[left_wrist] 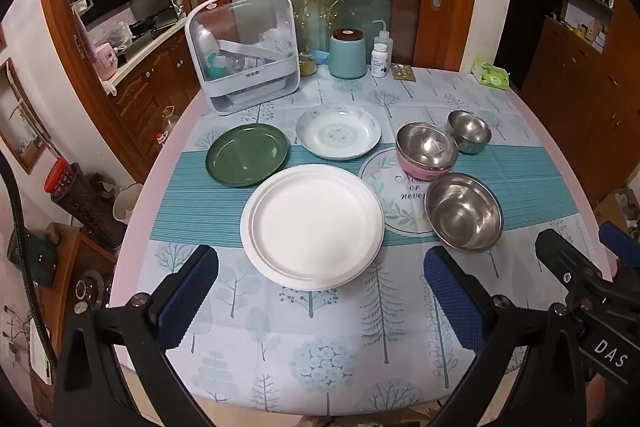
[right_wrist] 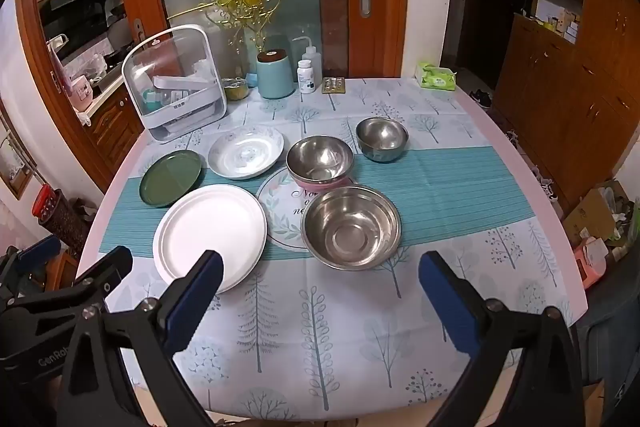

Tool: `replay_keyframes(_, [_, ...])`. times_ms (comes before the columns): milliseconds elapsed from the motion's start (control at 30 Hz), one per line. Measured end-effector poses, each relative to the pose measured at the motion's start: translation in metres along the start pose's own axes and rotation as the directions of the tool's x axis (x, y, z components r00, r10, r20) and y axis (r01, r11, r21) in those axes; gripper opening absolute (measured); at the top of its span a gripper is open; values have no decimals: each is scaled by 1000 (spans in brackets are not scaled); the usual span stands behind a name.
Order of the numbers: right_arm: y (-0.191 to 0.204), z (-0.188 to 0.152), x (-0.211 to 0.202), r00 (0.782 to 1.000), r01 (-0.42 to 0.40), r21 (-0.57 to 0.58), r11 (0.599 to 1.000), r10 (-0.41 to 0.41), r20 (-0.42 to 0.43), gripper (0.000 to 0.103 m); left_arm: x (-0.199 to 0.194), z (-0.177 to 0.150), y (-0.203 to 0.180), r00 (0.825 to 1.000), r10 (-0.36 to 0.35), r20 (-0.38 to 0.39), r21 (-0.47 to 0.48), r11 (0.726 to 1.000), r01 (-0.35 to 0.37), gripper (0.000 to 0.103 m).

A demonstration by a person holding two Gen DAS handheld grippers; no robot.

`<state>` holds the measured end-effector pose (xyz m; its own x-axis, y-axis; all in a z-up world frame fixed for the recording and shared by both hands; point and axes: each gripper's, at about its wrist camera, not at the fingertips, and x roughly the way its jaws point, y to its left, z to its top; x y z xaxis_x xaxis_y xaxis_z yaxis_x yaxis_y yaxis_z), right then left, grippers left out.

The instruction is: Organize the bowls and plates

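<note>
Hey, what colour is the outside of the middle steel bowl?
Pink. The middle steel bowl has a pink outer shell, visible below its rim; it shows best in the right wrist view.

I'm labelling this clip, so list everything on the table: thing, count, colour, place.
Plates: three; large white nearest, green far left, patterned white behind.
Steel bowls: three; largest nearest, pink-sided bowl on the round mat, smallest farthest.
Lidded drying rack: one, white, back left.
Canister: one, teal, back.
Bottles: white pill bottle, squeeze bottle, back.
Tissue pack: green, back right.
Left gripper, right gripper: open, over the near edge.
</note>
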<state>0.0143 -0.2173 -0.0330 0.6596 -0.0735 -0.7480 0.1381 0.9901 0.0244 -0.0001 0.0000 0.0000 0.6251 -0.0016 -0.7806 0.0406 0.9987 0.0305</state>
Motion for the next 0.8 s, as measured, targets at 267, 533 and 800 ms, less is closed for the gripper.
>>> replay_keyframes(267, [1, 2, 3, 1000, 9, -3, 1000, -9, -9, 99, 2, 0, 1, 1000, -22, -15, -4, 1000, 21, 102])
replay_keyframes(533, [0, 4, 6, 1000, 5, 2, 1000, -5, -13, 99, 4, 0, 7, 999, -37, -28, -10, 999, 37, 102])
replay_keyframes(800, [-1, 4, 6, 1000, 3, 3, 1000, -3, -14, 99, 8, 3, 6, 999, -35, -31, -9, 999, 34, 102])
